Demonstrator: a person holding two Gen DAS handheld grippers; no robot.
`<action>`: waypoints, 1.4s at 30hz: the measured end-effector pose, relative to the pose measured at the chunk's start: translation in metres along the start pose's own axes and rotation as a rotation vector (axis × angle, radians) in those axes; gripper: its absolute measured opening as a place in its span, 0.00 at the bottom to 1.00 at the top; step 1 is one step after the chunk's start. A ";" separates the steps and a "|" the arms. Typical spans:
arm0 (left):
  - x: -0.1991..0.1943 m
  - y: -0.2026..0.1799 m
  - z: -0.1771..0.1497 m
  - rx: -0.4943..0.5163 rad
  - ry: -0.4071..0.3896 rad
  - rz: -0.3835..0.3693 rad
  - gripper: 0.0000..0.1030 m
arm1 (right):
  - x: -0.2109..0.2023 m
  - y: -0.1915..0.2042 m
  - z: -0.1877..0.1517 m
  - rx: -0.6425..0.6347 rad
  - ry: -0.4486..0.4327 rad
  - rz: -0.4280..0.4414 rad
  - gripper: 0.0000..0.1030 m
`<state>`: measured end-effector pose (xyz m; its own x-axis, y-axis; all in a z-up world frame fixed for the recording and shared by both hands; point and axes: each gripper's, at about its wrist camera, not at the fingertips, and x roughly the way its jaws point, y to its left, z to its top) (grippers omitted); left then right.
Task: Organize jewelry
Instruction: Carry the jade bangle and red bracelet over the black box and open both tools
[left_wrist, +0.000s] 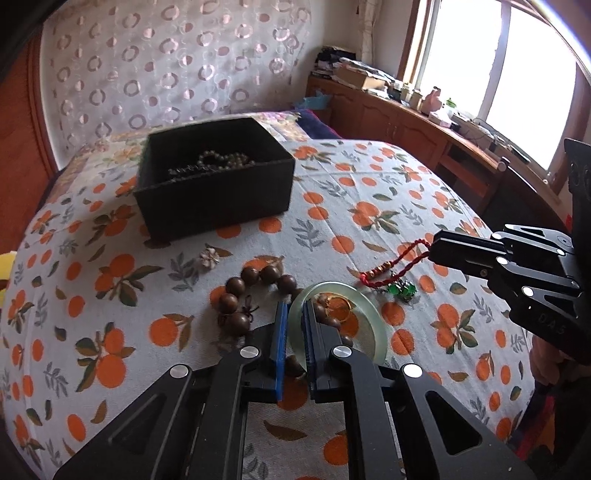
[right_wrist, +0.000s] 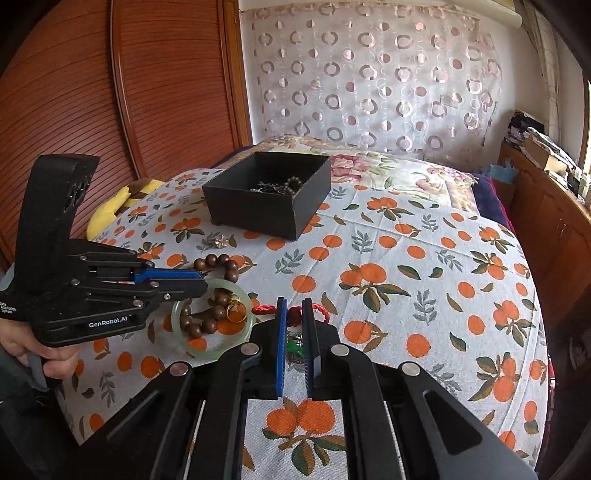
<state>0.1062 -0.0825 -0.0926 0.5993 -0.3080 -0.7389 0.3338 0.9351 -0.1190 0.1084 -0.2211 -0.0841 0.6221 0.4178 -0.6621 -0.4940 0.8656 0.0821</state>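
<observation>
A pale green jade bangle (left_wrist: 376, 325) lies on the orange-print cloth, and my left gripper (left_wrist: 295, 306) is shut on its near rim. Inside and beside the ring lie a brown wooden bead bracelet (left_wrist: 236, 286) and a gold ring (left_wrist: 341, 308). To the right, my right gripper (left_wrist: 434, 247) is shut on the red cord (left_wrist: 406, 266) of a green pendant (left_wrist: 404, 290). In the right wrist view the red cord (right_wrist: 295, 314) sits between my right gripper (right_wrist: 294, 306) pads, with the pendant (right_wrist: 293, 347) below. There my left gripper (right_wrist: 201, 284) clamps the bangle (right_wrist: 212, 353).
An open black box (left_wrist: 218, 199) (right_wrist: 258, 210) holding bead chains stands farther back on the cloth. A small flower brooch (left_wrist: 208, 256) lies in front of it. A wooden cabinet (left_wrist: 406, 125) runs under the window at the right. A hand (right_wrist: 22, 347) holds the left gripper.
</observation>
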 end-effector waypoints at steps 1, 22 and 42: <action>-0.004 0.001 0.001 -0.002 -0.013 0.001 0.07 | -0.001 0.000 0.000 0.000 -0.002 0.000 0.09; -0.063 0.012 0.028 -0.004 -0.187 0.073 0.07 | -0.015 0.007 0.051 -0.046 -0.085 -0.021 0.09; -0.059 0.072 0.059 -0.096 -0.240 0.142 0.07 | 0.045 0.006 0.135 -0.048 -0.120 0.042 0.09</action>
<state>0.1372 -0.0071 -0.0184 0.7936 -0.1950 -0.5763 0.1709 0.9806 -0.0965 0.2157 -0.1601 -0.0127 0.6671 0.4859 -0.5647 -0.5479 0.8336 0.0700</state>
